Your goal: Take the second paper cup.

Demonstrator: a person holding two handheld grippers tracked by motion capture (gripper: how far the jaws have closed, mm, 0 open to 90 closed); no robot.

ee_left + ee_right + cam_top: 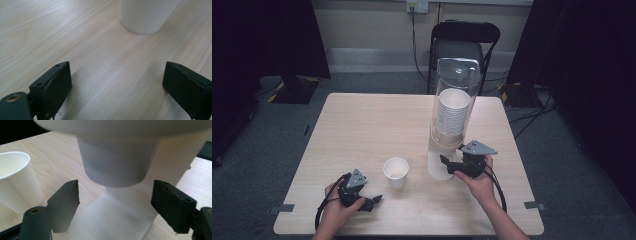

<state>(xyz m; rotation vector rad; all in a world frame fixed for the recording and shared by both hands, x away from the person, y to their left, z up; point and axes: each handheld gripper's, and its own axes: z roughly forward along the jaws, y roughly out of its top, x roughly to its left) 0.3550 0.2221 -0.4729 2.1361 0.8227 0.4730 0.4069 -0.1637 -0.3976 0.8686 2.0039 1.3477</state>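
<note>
1. We see a tall clear cup dispenser [454, 115] standing on the pale wood worktop [362, 125], with a stack of white paper cups [452, 112] inside it.
2. The right gripper [446, 161] sits at the dispenser's foot – in the right gripper view its jaws are spread wide on either side of the lowest cup [117, 162] poking out below, touching neither side.
3. A single paper cup [396, 172] stands upright on the worktop, just left of the dispenser.
4. The left gripper [374, 201] rests low near the front edge, jaws spread and holding nothing – the single cup lies ahead of them, apart.
</note>
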